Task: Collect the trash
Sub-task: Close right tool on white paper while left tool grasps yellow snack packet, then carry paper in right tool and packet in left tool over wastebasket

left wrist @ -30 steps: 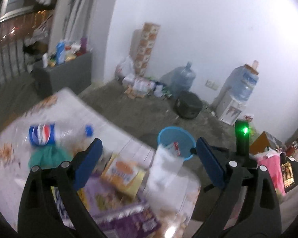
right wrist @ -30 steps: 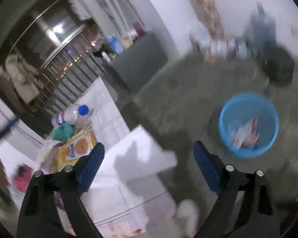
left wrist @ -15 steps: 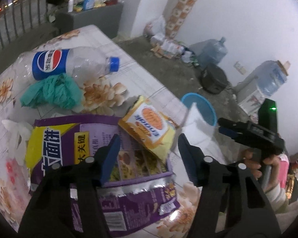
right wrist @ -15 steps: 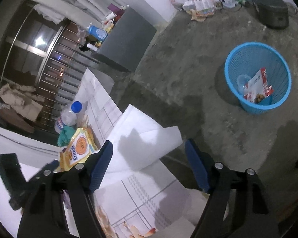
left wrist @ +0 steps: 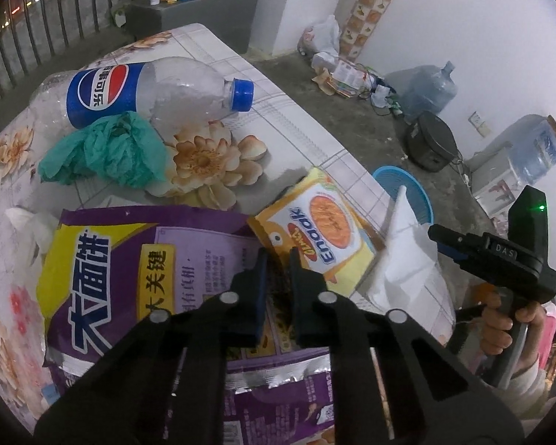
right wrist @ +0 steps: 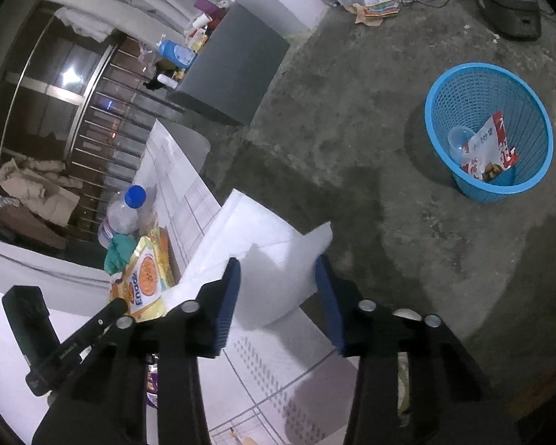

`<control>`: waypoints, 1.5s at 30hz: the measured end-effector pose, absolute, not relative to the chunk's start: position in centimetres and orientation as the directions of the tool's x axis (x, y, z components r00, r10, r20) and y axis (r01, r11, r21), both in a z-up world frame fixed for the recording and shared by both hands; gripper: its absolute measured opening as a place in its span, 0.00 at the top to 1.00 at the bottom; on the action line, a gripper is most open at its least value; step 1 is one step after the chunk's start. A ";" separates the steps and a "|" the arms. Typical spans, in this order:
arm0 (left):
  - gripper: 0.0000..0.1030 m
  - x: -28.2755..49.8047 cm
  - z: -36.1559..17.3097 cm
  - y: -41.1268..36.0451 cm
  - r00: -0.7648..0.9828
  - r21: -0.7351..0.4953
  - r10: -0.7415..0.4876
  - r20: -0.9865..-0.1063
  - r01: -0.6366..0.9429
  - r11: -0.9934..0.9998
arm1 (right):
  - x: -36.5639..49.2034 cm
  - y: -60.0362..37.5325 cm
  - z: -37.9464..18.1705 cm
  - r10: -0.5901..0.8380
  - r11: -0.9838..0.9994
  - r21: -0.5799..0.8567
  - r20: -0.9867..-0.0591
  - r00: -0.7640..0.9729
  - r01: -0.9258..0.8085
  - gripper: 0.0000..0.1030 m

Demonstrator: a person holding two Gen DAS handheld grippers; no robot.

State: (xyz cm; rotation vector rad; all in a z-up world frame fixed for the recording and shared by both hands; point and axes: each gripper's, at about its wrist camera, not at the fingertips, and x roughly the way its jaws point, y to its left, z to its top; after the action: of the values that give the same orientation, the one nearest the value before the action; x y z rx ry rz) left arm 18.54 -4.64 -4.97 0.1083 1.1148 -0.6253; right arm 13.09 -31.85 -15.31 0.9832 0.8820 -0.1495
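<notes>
Inside the blue basket (right wrist: 459, 111) lie a red wrapper (right wrist: 491, 144) and clear cup (right wrist: 459, 139).

Right hand-held gripper (right wrist: 278, 296) open around white paper (right wrist: 263, 259).

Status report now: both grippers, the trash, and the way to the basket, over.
Left gripper shut on purple snack bag. Right gripper open around white paper. Blue basket on floor, path unobstructed.

Purple snack bag (left wrist: 137, 282) flat on table (left wrist: 278, 118)
</notes>
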 end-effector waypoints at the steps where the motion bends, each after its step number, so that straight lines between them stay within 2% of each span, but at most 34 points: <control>1: 0.93 18.5 -5.0 -4.6 0.293 -0.220 -0.414 -0.862 0.520 0.825 | 13.1 -31.7 -15.3 0.263 0.577 0.660 -0.708 0.655 0.482 0.68; 6: 0.97 18.6 -4.6 -4.5 0.320 -0.214 -0.420 -0.849 0.520 0.827 | 12.9 -32.0 -14.7 0.242 0.586 0.654 -0.704 0.668 0.478 0.86; 11: 0.99 18.5 -3.5 -4.2 0.356 -0.227 -0.453 -0.817 0.524 0.821 | 12.4 -32.3 -13.4 0.236 0.588 0.675 -0.670 0.704 0.446 0.94; 21: 1.00 17.9 0.0 -4.9 0.425 -0.234 -0.514 -0.745 0.554 0.799 | 10.7 -33.3 -9.4 0.192 0.595 0.714 -0.573 0.797 0.370 0.96; 30: 1.00 17.7 3.2 -11.2 0.416 -0.197 -0.567 -0.711 0.656 0.729 | 7.5 -37.9 -6.1 0.044 0.613 0.673 -0.552 0.833 0.414 0.96; 38: 1.00 17.8 1.3 -22.2 0.313 -0.160 -0.551 -0.773 0.746 0.647 | 5.0 -43.9 -5.8 -0.114 0.603 0.597 -0.591 0.798 0.529 0.96; 45: 1.00 18.8 -4.3 -33.6 0.251 -0.074 -0.446 -0.859 0.801 0.595 | 5.6 -50.1 -9.5 -0.200 0.579 0.506 -0.672 0.713 0.639 0.96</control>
State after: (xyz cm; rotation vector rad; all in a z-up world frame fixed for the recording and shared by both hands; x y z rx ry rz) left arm 18.84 -33.60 -4.26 0.4212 0.9931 -0.8823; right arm 5.56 -50.11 -9.52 0.8134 0.6029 -0.5270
